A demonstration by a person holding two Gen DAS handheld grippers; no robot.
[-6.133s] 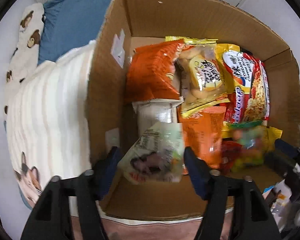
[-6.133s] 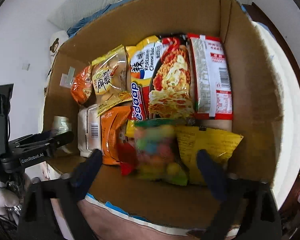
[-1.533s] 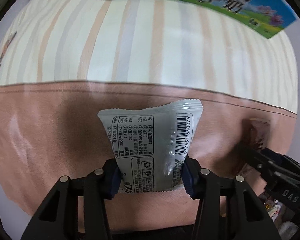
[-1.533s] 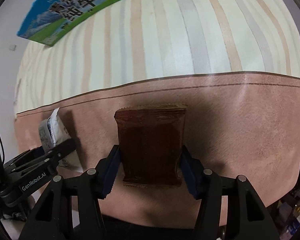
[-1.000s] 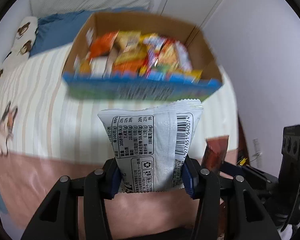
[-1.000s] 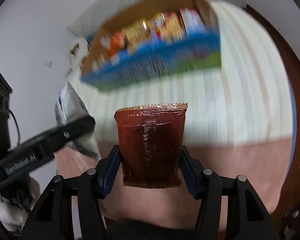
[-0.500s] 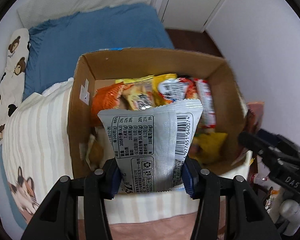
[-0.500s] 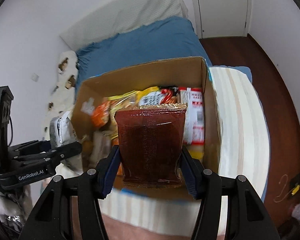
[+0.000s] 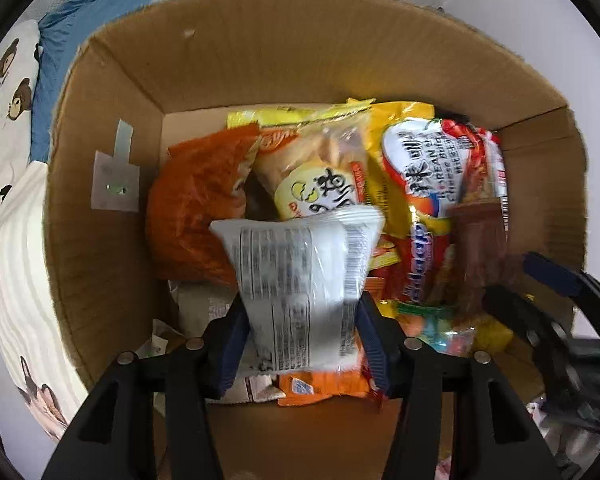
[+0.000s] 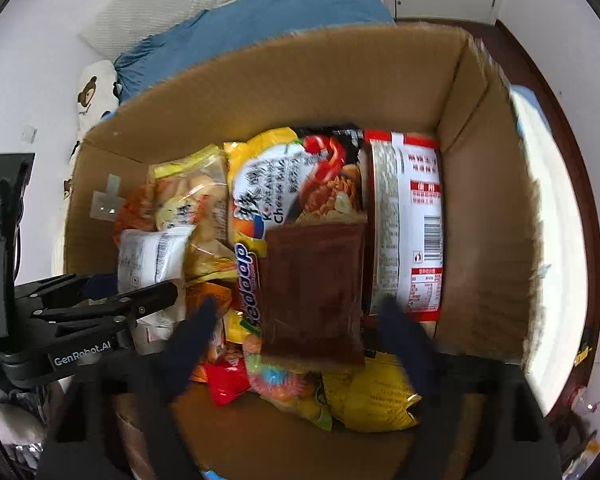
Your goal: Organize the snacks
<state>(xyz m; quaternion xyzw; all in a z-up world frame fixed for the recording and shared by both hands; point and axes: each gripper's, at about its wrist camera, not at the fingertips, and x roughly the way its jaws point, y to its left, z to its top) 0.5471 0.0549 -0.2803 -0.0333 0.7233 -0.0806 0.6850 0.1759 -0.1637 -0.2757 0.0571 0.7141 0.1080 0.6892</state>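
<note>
A cardboard box point(image 9: 300, 64) holds several snack packs. My left gripper point(image 9: 300, 332) is over its near left part, and the white snack packet point(image 9: 300, 292) sits between its blue pads. The jaws look slightly spread and blurred. My right gripper point(image 10: 300, 344) has its fingers wide apart and blurred. The brown snack packet point(image 10: 312, 288) lies between them, on top of the noodle packs. The box also shows in the right wrist view point(image 10: 340, 80), as do the left gripper point(image 10: 112, 300) and the white packet point(image 10: 148, 256).
In the box are an orange bag point(image 9: 196, 208), a yellow noodle pack point(image 10: 292, 184), a red-and-white pack point(image 10: 412, 220) and a candy bag point(image 10: 288, 388). The box stands on a striped blanket point(image 9: 12, 280). A blue cover point(image 10: 260, 20) lies behind it.
Both grippers have come down into the box with their packets. The right fingers have spread wide and the brown packet now lies loose between them.
</note>
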